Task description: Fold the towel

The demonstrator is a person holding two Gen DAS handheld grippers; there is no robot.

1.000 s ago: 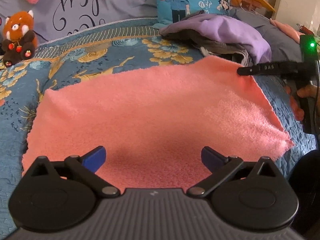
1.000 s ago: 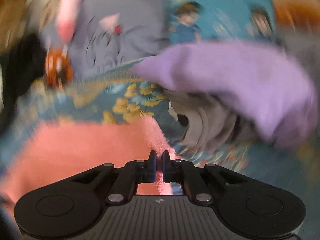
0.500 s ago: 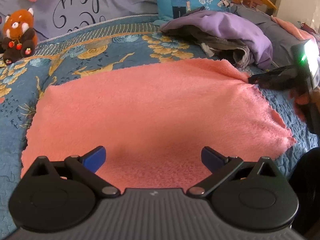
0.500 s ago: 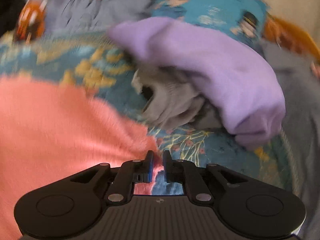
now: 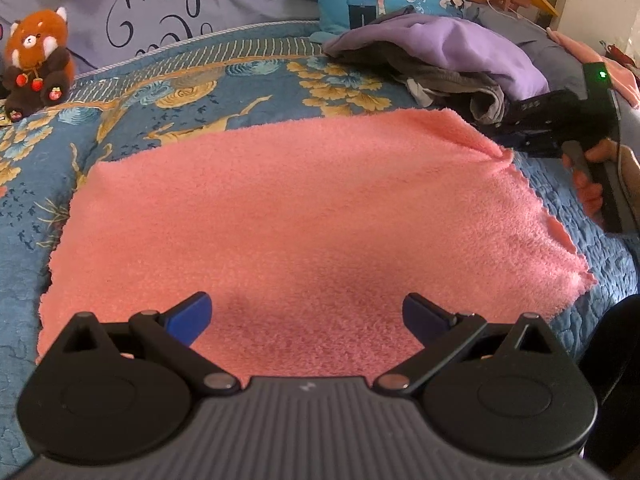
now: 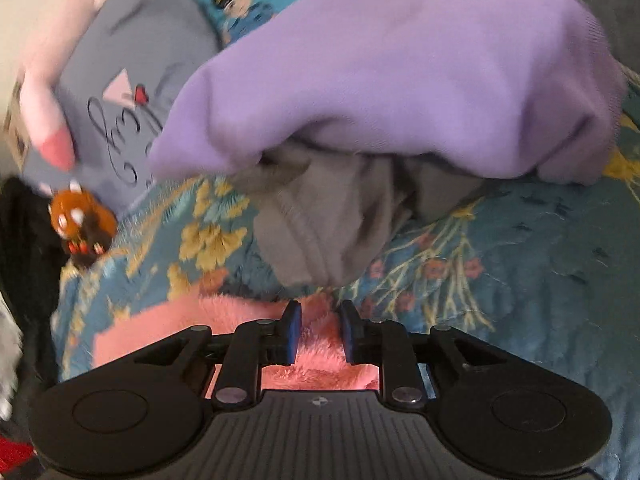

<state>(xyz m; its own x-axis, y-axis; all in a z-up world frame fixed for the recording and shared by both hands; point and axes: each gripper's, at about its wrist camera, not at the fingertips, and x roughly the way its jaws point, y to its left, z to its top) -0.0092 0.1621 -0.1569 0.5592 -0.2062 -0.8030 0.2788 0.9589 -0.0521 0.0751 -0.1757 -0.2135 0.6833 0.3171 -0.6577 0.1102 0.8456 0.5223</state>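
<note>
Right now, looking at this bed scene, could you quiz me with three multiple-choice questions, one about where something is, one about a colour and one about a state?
1. Where does the red panda plush sit?
A. On the towel
B. At the far left of the bed, by the pillow
C. On the clothes pile

2. What colour is the towel?
A. Pink
B. Green
C. White

3. How are the left hand-held gripper fingers?
A. Shut on the towel
B. Shut on nothing
C. Spread wide open

Answers:
1. B, the plush is on the quilt well away from the towel.
2. A, its fluffy surface is pink in both views.
3. C, the blue pads stand far apart over the towel.
</note>
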